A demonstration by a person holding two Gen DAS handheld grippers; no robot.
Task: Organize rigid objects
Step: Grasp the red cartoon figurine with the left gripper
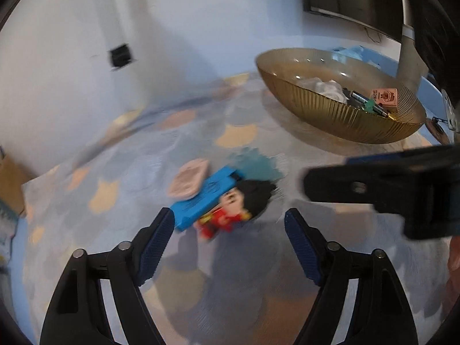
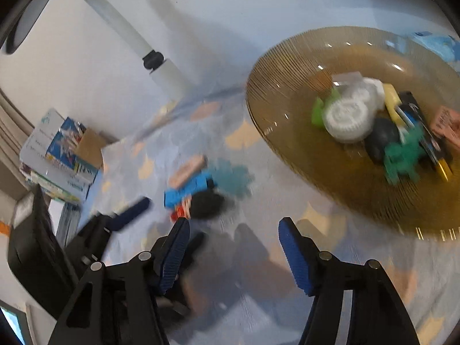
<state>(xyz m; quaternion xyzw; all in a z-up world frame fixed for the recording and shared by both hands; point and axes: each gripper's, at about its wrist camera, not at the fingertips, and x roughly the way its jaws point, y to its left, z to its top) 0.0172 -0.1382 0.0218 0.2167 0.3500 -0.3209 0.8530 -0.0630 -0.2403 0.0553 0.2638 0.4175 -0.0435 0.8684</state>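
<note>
On the left wrist view, my left gripper [image 1: 230, 224] stands spread and empty at the bottom of the frame. Just above it, centre frame, lie the blue block [image 1: 205, 198], the toy figure [image 1: 238, 207] in red with black hair, and a pink piece [image 1: 188, 181], all touching or overlapping on the patterned cloth [image 1: 120, 172]. The block nearly meets my left pad. The risk I see: the picture is blurred, and closing now could catch block and figure together, or knock the pile apart. The amber bowl [image 1: 330, 115] sits upper right, already holding several pieces.

On the right wrist view, my right gripper [image 2: 233, 227] is also spread with nothing between its pads. The pile lies just above its left finger, left of centre. The bowl fills the upper right, and the other tongs crowd in from the lower left; the two could collide over the pile.
</note>
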